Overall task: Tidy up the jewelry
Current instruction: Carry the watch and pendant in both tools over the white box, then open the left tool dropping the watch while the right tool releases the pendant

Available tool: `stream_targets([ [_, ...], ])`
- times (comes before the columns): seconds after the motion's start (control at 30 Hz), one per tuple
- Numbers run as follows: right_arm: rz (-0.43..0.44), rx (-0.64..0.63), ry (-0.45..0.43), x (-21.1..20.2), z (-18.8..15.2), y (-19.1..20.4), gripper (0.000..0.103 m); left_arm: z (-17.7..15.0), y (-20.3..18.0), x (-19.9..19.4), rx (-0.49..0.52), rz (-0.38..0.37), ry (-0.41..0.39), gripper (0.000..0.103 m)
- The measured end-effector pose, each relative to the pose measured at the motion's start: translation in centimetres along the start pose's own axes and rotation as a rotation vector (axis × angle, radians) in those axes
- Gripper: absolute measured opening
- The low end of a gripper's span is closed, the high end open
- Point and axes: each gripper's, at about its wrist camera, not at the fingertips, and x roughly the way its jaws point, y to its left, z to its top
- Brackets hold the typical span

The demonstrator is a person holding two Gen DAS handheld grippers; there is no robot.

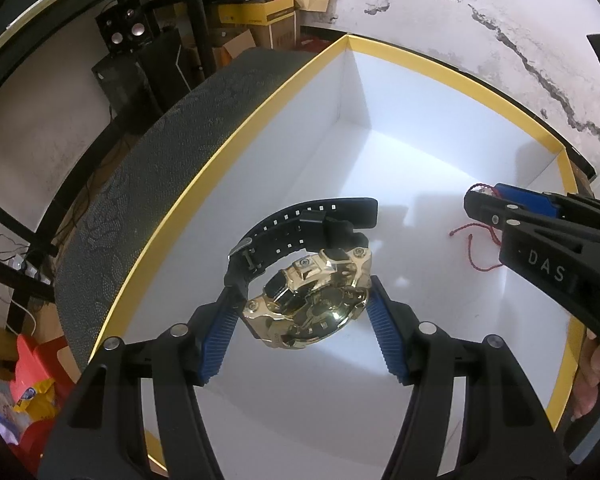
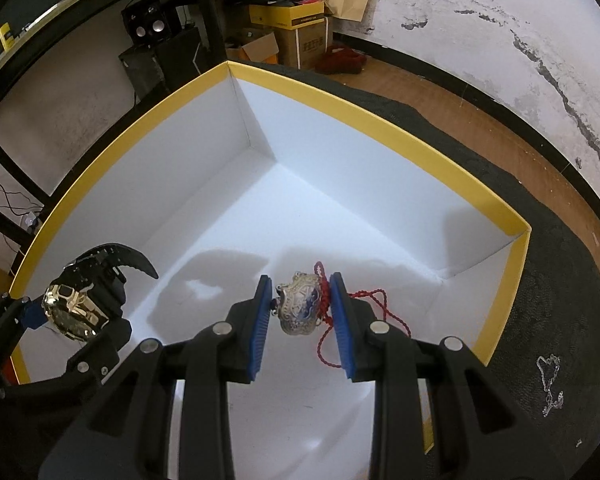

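My left gripper (image 1: 302, 300) is shut on a gold watch (image 1: 314, 300) with a black strap (image 1: 300, 220), held over the floor of a white box with a yellow rim (image 1: 236, 128). The watch also shows in the right wrist view (image 2: 76, 312). My right gripper (image 2: 300, 308) is shut on a silver pendant (image 2: 300, 306) with a red cord (image 2: 364, 300); the cord trails onto the box floor. The right gripper (image 1: 488, 206) appears at the right in the left wrist view, with the red cord (image 1: 476, 248) hanging below it.
The box (image 2: 380, 128) sits on a dark patterned cloth (image 2: 540, 320). A silver chain (image 2: 550, 380) lies on the cloth right of the box. Cardboard boxes (image 2: 296, 28), speakers (image 2: 148, 24) and a black frame stand behind. A cracked white wall (image 2: 500, 40) is at the right.
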Motion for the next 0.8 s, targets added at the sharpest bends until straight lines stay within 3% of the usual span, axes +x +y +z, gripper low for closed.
stream_targets([
  [0.47,-0.001,-0.003,0.018,0.2,0.3,0.3,0.030,0.1,-0.1,0.3,0.010,-0.011,0.017,0.063],
  [0.5,0.010,0.009,0.025,0.4,0.4,0.3,0.035,0.2,-0.1,0.4,0.009,-0.015,0.026,0.063],
  [0.53,0.016,0.022,0.027,0.3,0.6,0.2,0.048,0.3,0.0,0.4,0.003,-0.013,0.033,0.069],
  [0.57,0.039,0.018,0.005,-0.2,0.8,0.3,0.069,0.5,0.2,0.2,-0.001,-0.008,0.028,0.074],
  [0.6,0.017,0.009,-0.012,-0.7,0.9,0.5,0.081,0.6,0.2,0.0,0.001,0.000,0.018,0.083],
  [0.63,0.008,0.010,-0.027,-1.0,1.0,0.6,0.088,0.7,0.1,-0.4,0.014,0.013,-0.001,0.085],
  [0.8,0.021,0.020,-0.046,-2.0,1.5,0.8,0.091,0.7,-0.1,-1.0,0.012,0.000,-0.008,0.085],
])
